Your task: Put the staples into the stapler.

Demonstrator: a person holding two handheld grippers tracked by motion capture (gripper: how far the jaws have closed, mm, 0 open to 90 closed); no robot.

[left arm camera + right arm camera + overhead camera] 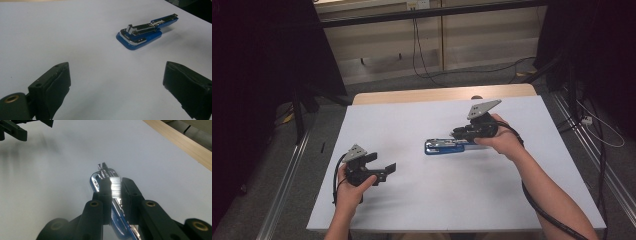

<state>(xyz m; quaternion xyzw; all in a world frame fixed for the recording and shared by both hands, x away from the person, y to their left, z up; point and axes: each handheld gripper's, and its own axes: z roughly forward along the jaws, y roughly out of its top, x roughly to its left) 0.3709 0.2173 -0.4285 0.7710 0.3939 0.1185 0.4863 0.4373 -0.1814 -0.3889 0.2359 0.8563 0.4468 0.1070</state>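
A blue stapler (pixel 443 146) with a black and silver top lies on the white table sheet (pixel 422 190), near the middle. My right gripper (pixel 462 134) reaches in from the right and is shut on the stapler's narrow end; in the right gripper view the two black jaws clamp the blue and chrome body (pixel 105 176) between them. My left gripper (pixel 384 167) rests at the front left of the table, held in a hand, jaws wide apart with nothing between them. The left gripper view has the stapler (pixel 143 33) lying well beyond the open jaws.
The white sheet covers a wooden table whose bare far edge (pixel 442 94) shows at the back. Cables (pixel 422 60) run across the grey floor behind the table, and metal rails (pixel 287 175) flank both sides.
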